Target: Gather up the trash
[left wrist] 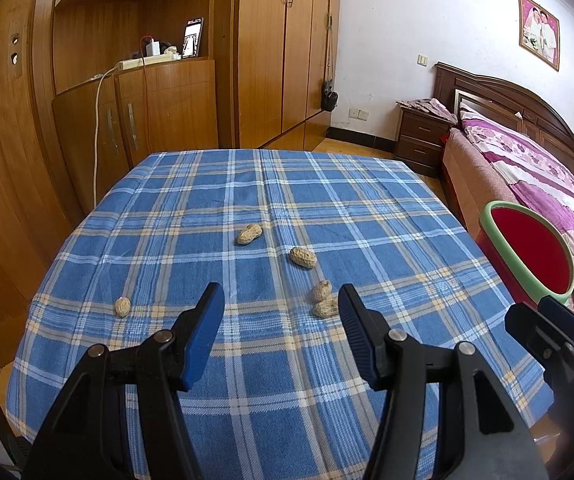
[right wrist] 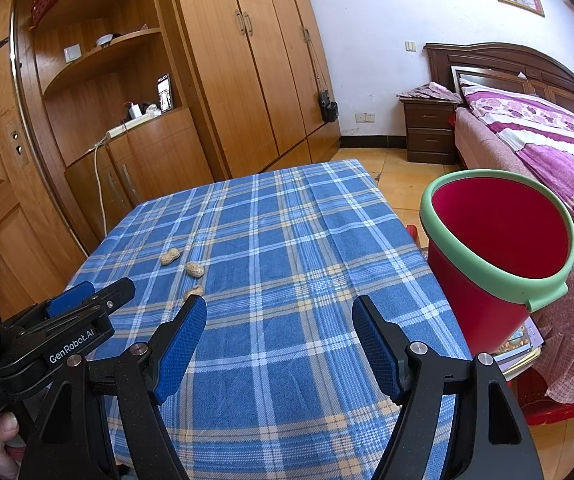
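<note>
Table [left wrist: 287, 400] under a blue plaid cloth; red bin [right wrist: 483, 280] with a green rim stands beside its right edge. Left gripper [left wrist: 281, 300] and right gripper [right wrist: 279, 312] both hover released, grasping nothing. Five peanuts [left wrist: 302, 257] lie scattered mid-cloth. Risk: a round shell may roll or squirt from closing pads. Only the left view shows the far-left peanut [left wrist: 122, 306]; the right view shows the bin whole.

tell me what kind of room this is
Most likely a home bedroom: a bed with a wooden headboard, a nightstand beside it, and tall wooden wardrobes along the wall.
</note>
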